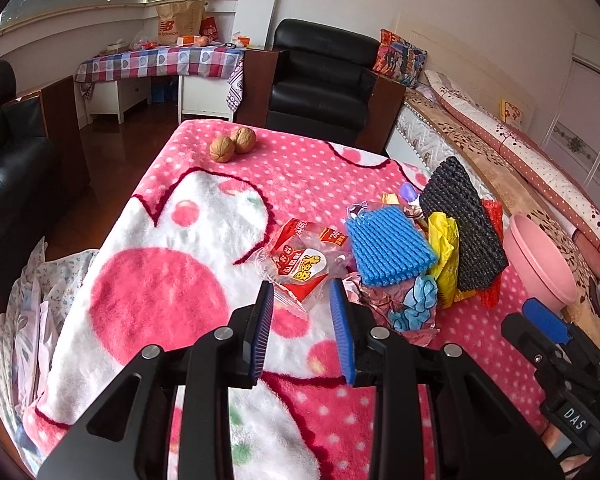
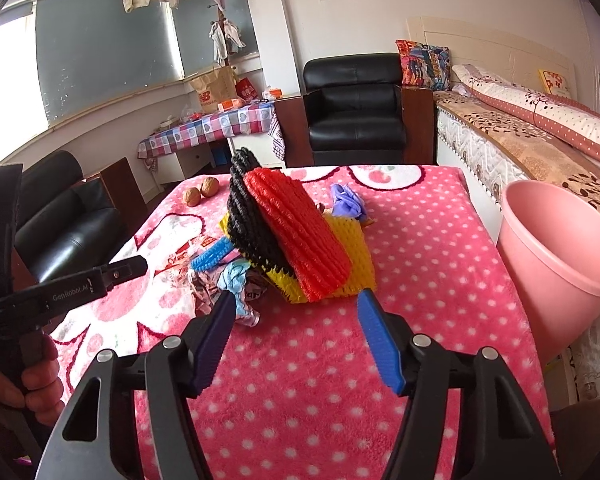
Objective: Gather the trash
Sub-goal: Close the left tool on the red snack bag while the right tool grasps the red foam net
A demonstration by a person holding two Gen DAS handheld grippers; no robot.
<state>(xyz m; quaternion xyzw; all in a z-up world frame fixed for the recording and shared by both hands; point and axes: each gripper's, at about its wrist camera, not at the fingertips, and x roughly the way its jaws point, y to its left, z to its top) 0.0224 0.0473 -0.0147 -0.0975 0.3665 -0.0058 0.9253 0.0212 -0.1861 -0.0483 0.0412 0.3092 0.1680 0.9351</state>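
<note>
A heap of trash lies on the pink blanket-covered table: a red and clear snack wrapper, a blue foam net, a black foam net, a yellow piece and crumpled foil. My left gripper is open, its tips at the wrapper's near edge. In the right wrist view the red foam net lies over the black net and a yellow net. My right gripper is open and empty, just short of the heap.
A pink bin stands at the table's right edge, also in the left wrist view. Two walnuts lie at the far left of the table. A purple scrap lies behind the heap. A bed runs along the right.
</note>
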